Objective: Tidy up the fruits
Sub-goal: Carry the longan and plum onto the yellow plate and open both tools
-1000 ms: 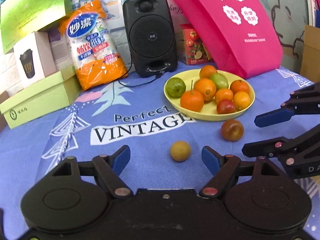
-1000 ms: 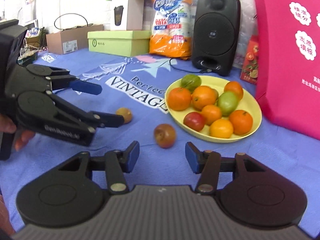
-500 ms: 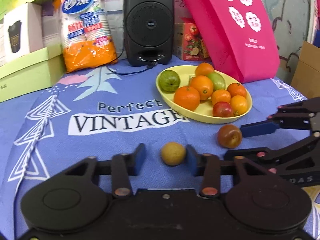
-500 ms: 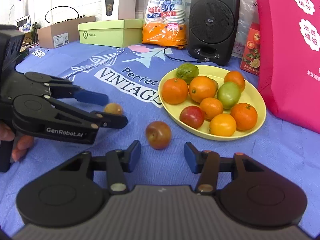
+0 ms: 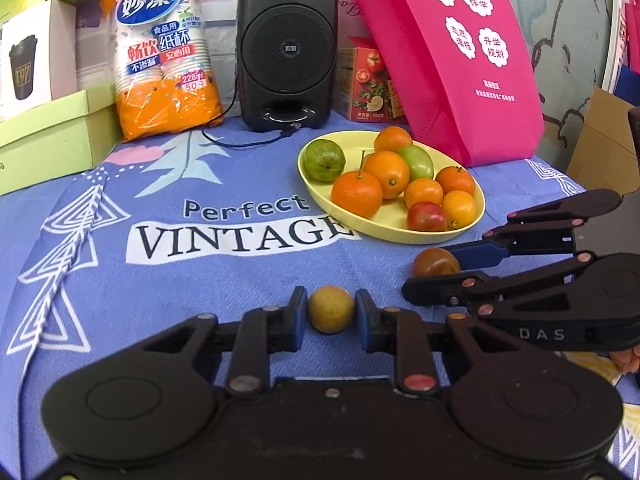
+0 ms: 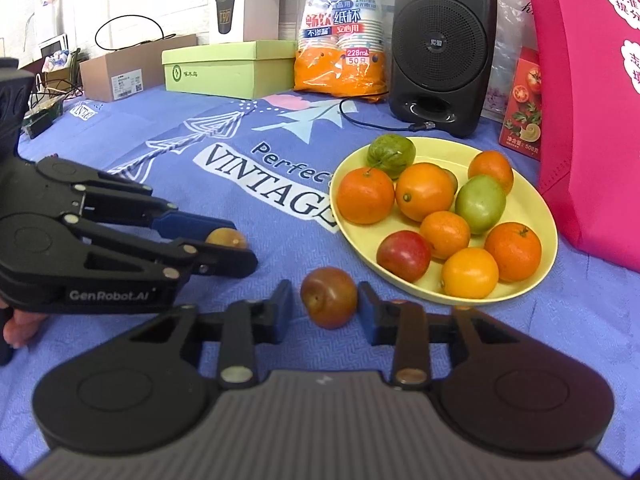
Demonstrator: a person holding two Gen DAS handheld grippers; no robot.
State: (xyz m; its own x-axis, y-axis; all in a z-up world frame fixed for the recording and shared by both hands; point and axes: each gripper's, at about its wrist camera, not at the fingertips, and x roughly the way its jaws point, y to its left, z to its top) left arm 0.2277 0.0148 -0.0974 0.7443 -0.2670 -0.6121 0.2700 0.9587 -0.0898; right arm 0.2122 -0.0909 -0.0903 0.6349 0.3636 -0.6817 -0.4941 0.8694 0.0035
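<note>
**Sam:** Why are both tongs down on the cloth?

**Me:** Two fruits are off the yellow plate [image 5: 478,208]. I put one tool around each. My left gripper [image 5: 331,312] has the small yellow fruit [image 5: 331,314] between its blue pads. The pads look like they touch it on both sides, so I think it is gripped, but it sits on the cloth.

**Sam:** And the other one?

**Me:** My right gripper [image 6: 325,306] is around the dark red fruit [image 6: 329,297], just beside the plate. There are small gaps on each side, so it is open, not squeezing.

**Sam:** Do both cameras show that?

**Me:** No. The left camera sees the right tool from the side, so the gaps are hidden there. The right camera shows them. It also shows a brown box [image 6: 120,68] far left.
</note>
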